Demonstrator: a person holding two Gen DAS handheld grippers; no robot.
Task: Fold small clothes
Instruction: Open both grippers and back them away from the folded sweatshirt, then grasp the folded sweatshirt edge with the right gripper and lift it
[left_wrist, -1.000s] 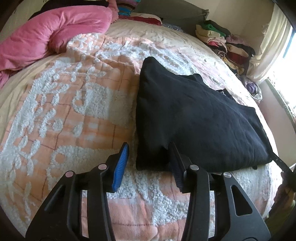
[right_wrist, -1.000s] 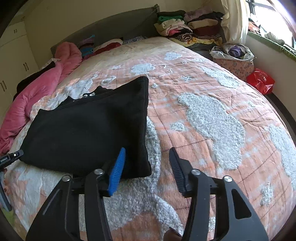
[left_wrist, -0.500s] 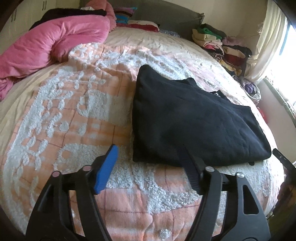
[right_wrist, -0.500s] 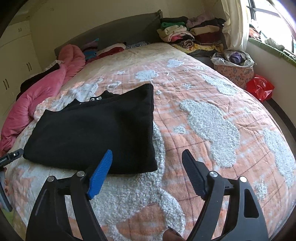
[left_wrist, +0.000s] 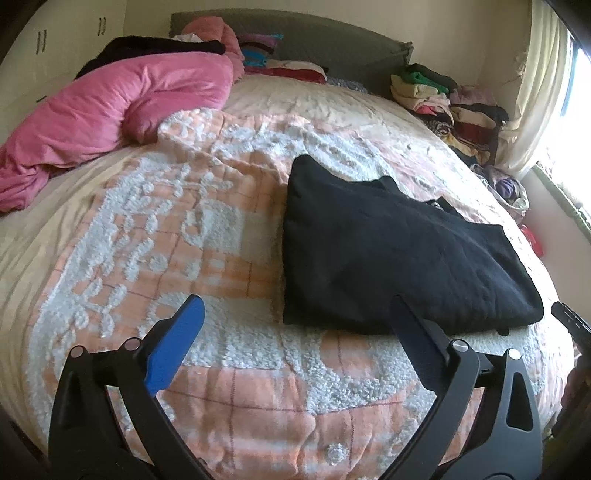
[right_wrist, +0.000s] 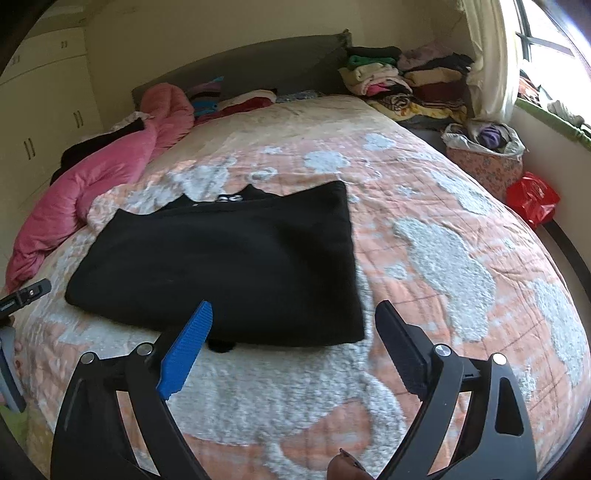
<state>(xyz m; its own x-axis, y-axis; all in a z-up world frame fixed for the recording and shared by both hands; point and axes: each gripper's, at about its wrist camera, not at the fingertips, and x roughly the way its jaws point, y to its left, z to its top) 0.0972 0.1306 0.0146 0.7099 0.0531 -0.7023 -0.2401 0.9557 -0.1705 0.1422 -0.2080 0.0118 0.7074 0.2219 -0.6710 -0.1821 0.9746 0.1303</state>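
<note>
A black garment (left_wrist: 388, 254) lies folded flat on the peach and white bedspread (left_wrist: 192, 236); in the right wrist view the same black garment (right_wrist: 229, 269) fills the middle left. My left gripper (left_wrist: 297, 306) hovers just short of the garment's near left corner, its jaws opening wide with nothing between them. My right gripper (right_wrist: 293, 314) hangs over the garment's near right corner, its jaws also opening, and the pads do not press on the cloth. A tip of the right gripper (left_wrist: 572, 325) shows at the left wrist view's right edge.
A pink duvet (left_wrist: 110, 107) is bunched at the far left of the bed. Stacks of folded clothes (right_wrist: 402, 81) sit at the far right by the headboard. A patterned basket (right_wrist: 484, 158) and a red bag (right_wrist: 532, 195) stand on the floor to the right.
Both grippers let go of the garment's near edge, opened wide, and drew back and up from it. The garment now lies flat on the bedspread.
</note>
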